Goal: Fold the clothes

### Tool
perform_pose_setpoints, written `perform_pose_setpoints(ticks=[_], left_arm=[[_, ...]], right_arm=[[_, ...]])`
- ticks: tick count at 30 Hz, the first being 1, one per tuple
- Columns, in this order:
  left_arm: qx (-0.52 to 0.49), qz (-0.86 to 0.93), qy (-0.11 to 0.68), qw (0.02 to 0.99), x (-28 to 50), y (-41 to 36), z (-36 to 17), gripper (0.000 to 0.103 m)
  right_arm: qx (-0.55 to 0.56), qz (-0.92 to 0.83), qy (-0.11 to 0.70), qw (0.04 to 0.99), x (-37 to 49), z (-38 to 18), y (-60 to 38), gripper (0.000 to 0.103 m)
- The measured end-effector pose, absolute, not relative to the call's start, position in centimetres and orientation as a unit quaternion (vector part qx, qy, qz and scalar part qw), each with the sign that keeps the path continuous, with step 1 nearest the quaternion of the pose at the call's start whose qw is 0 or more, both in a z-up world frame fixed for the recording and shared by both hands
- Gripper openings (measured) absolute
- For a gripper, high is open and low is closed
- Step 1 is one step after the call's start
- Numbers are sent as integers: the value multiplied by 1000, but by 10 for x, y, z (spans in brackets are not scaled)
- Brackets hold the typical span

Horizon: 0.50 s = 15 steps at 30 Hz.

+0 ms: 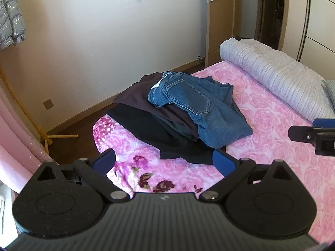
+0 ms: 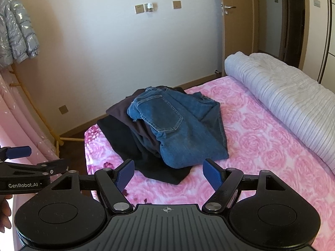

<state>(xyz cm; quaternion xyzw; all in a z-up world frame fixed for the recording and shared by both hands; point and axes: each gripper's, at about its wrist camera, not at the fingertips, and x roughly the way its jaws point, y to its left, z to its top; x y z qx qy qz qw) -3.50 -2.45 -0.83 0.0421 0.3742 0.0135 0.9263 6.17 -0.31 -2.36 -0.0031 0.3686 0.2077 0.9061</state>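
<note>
Silver puffer jacket (image 1: 10, 18) at upper left, cut off by the frame edge. Dark garments (image 1: 146, 113) at centre, stacked on the pink floral bed cover (image 1: 272, 108), mostly hidden under the jeans (image 1: 196, 106); number of pieces not discernible. Left gripper (image 1: 165, 161) at lower centre, jaws spread wide, empty, just short of the pile. Right gripper (image 2: 168, 174) likewise spread, empty, near the pile's front edge. Rolled white quilt (image 2: 282, 98) at right, partly cropped.

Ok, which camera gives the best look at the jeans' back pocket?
The right wrist view: the jeans lie nearly centred, with the back pocket fully outlined and facing the camera. The left wrist view shows the same pocket too, but more foreshortened, partly overlapped by a denim fold.
</note>
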Motion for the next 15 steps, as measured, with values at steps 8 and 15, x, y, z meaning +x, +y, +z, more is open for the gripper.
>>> perform_pose_setpoints(ticks=[8,15], left_arm=[[45,8,372,927,-34,-23,-8,98],[59,-16,376,924,-22,-18,-17,98]], right_arm=[[-3,204,372,906,61,-24,-5,76],[-3,205,370,906,68,-30,1,76]])
